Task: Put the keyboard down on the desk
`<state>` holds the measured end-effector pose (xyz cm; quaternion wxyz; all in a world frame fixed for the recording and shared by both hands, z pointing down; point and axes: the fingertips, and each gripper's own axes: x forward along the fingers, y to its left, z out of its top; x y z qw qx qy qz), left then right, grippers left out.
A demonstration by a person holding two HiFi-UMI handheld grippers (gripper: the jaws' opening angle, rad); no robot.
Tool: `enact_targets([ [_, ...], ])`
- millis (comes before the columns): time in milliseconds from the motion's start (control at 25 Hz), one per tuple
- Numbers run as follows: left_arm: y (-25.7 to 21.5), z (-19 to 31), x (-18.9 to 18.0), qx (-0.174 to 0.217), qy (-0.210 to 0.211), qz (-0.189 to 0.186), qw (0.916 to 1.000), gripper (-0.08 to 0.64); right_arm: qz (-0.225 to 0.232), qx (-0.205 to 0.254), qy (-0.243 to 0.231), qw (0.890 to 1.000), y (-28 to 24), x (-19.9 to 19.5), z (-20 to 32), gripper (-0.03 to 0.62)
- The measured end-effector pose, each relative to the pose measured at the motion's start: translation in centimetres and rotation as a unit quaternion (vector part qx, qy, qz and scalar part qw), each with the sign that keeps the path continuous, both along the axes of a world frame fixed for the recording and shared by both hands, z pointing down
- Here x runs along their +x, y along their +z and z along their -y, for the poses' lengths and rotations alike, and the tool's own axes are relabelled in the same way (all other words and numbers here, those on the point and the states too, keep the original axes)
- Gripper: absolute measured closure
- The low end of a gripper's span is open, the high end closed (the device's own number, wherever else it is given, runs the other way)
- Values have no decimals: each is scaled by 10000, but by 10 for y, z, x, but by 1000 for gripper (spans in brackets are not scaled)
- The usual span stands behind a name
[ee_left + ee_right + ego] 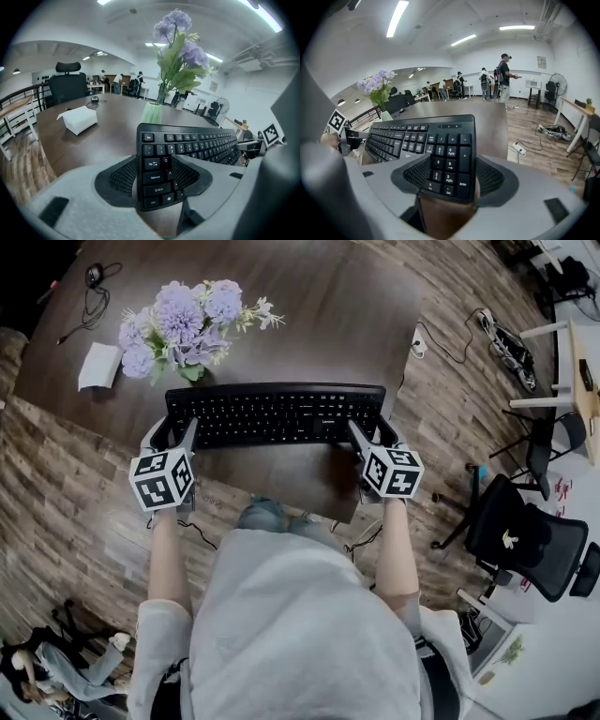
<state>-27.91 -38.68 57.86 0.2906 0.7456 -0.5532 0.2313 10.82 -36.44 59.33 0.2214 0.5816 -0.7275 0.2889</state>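
A black keyboard point(277, 413) is held level over the near part of the dark wooden desk point(309, 306); whether it touches the top cannot be told. My left gripper point(185, 437) is shut on its left end, and the left gripper view shows the Esc-to-Ctrl column of the keyboard point(187, 145) pinched between the pads of the left gripper point(157, 180). My right gripper point(361, 437) is shut on the right end. In the right gripper view the number pad of the keyboard point(422, 136) sits between the pads of the right gripper point(447, 176).
A vase of purple flowers point(183, 324) stands just behind the keyboard's left half, with a white box point(98, 367) left of it and a black cable point(92, 282) at the far corner. A black office chair point(525, 531) stands to the right. People stand far off in the room.
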Motion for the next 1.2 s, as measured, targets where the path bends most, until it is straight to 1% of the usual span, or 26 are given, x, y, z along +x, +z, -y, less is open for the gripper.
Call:
enact_targets([
  [360,21,12,-3,-289,93,-50,9995,331,11,-339,50,9994,22,-3,7,307],
  [600,35,14,-5,-502,-42,-250,9984,331,2,-451,99,9989,31,-4,13,307],
  [720,41,15,-7,-577,-111,-283,9979,331,-18,-528,112,9985,35,-5,16,307],
  [1000,48,16,-8,-655,-163,-345,9971,331,-55,-631,112,9979,40,-6,18,307],
  [1200,48,17,-8,-574,-222,-398,9973,331,-43,-606,148,9980,41,-6,19,307],
])
